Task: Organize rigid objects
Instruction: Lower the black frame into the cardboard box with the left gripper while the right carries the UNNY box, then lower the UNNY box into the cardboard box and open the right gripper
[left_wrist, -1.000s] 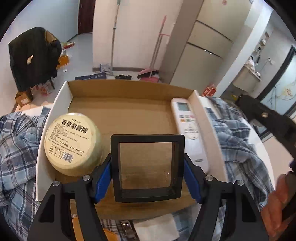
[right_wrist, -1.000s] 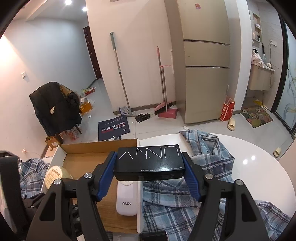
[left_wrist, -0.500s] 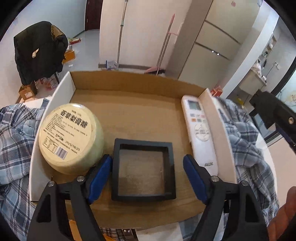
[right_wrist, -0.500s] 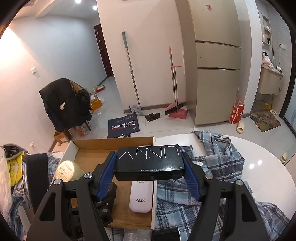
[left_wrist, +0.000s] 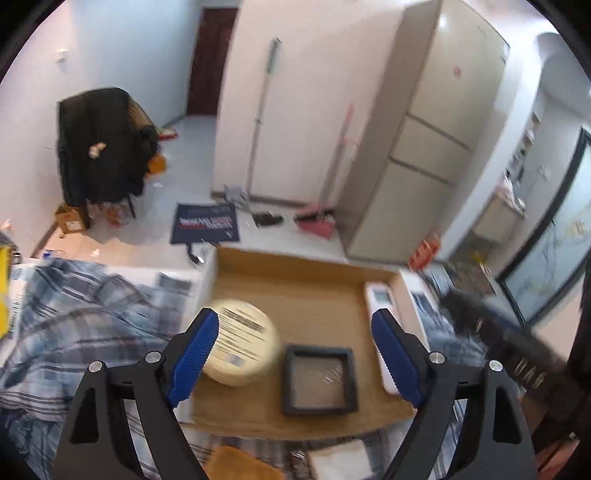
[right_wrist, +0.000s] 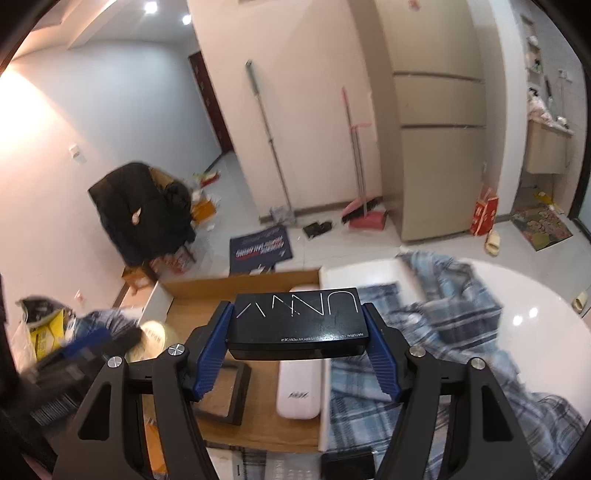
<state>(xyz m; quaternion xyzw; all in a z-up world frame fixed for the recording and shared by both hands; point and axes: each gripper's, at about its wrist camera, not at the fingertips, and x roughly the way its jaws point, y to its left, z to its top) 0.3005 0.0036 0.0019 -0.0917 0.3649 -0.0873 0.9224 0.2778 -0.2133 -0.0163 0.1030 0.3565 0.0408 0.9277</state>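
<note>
An open cardboard box (left_wrist: 295, 269) holds a round yellow tin (left_wrist: 242, 347), a black square frame (left_wrist: 319, 380) and a white remote (left_wrist: 381, 297). My left gripper (left_wrist: 294, 317) hovers above the box, its jaws opening, nothing between the blue pads. In the right wrist view my right gripper (right_wrist: 297, 317) is shut on a black rectangular box (right_wrist: 297, 321) with white lettering, held over the box's right part. Below it lie the remote (right_wrist: 299, 391) and the frame (right_wrist: 229, 391). The left gripper (right_wrist: 85, 347) shows blurred at the left.
A blue plaid shirt (left_wrist: 74, 317) lies crumpled on both sides of the cardboard box, on a round white table (right_wrist: 517, 295). An orange object (left_wrist: 236, 461) and a white pad (left_wrist: 340, 461) lie at the near edge. Beyond are the floor, a chair and a fridge.
My left gripper let go of the black frame, which now lies flat in the box, then widened, rose and drew back. The right gripper kept its hold on the black box.
</note>
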